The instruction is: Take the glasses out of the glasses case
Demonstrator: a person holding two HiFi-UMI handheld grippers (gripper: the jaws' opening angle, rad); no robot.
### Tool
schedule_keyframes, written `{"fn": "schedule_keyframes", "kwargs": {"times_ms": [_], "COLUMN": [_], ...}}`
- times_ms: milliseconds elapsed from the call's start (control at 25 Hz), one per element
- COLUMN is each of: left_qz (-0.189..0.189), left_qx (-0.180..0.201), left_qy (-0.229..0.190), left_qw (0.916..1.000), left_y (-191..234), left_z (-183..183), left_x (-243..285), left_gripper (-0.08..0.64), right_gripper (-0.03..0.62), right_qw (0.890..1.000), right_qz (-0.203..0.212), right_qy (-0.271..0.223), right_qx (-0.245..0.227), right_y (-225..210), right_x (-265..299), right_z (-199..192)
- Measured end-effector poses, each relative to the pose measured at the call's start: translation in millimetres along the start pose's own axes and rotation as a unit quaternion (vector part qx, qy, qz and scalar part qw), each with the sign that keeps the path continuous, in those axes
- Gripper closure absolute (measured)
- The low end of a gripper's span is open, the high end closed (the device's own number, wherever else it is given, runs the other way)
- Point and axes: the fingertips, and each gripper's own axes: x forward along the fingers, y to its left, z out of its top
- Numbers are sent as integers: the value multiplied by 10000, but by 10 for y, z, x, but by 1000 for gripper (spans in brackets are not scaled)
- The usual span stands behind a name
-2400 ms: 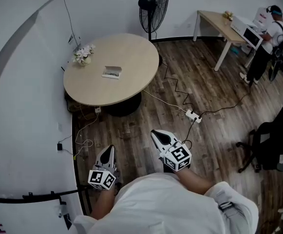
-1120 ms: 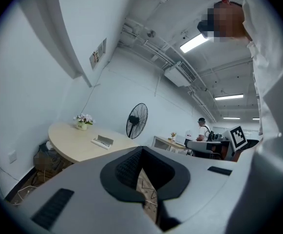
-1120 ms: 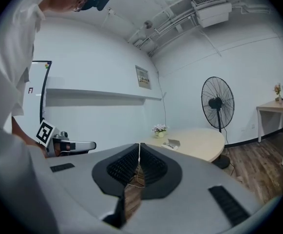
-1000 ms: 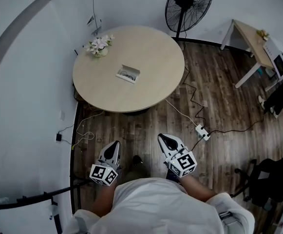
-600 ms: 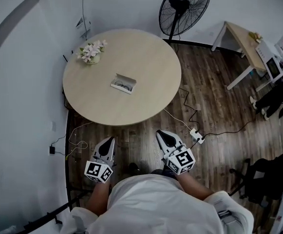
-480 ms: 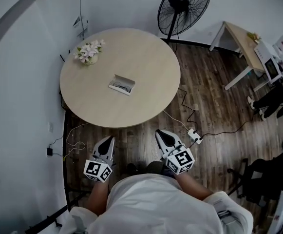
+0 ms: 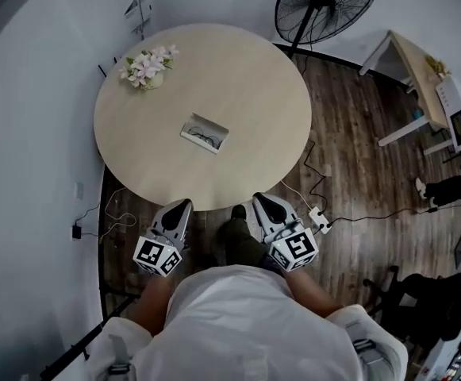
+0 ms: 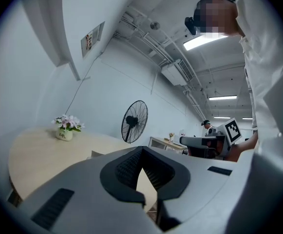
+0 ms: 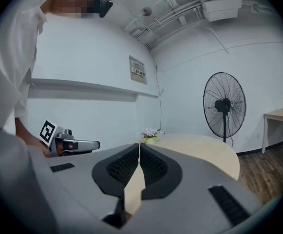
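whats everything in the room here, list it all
round table: one, beige, centre
glasses case: one, pale, open, mid-table
glasses: one pair, dark, inside the case
flower pot: one, pink-white blooms, table's far left edge
fan: one, black, on the floor beyond the table
power strip: one, white, on the floor right of the table
desk: one, light wood, far right
office chair: one, black, bottom right
left tool: one, grey, shut and empty, at the table's near edge
right tool: one, grey, shut and empty, beside it
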Motion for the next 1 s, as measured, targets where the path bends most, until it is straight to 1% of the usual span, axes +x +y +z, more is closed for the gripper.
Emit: {"fn": "schedule_keyframes", "kwargs": {"times_ms": [120,240,320,480,720,880,920,1000], "left_qz": [140,444,636,977,1422,1678,1728,1775], "left_qx": [40,44,11,-107,-142,-144,-152,-126], "left_qy": [76,46,0,59,287,352,355,395], "left_qw": [9999,9990,9980,9951,9893,9851,9842,9832], "left_y": [184,408,566,841,1118,1312,1387,1561], "left_z": [110,244,312,357,345,323,328,308], "left_x": [282,506,661,911,1154,1236,1250,1259], "left_gripper": [548,548,548,548,548,548,548,548], "right_gripper": [568,568,567,566,565,560,550,508], "right_qw": [9998,9988,9973,9911,9781,9730,9724,9713], "right_qz": [216,480,732,1329,2079,2288,2298,2297], "right_qy": [-29,87,39,-118,16,275,355,560], "right_qx": [-34,-3,-11,-5,59,137,163,245], "right_y": [-229,-427,-539,-684,-848,-969,-988,-993], "right_x": [288,595,787,1147,1593,1846,1934,2128], "right_z": [96,118,174,290,287,141,91,-26]}}
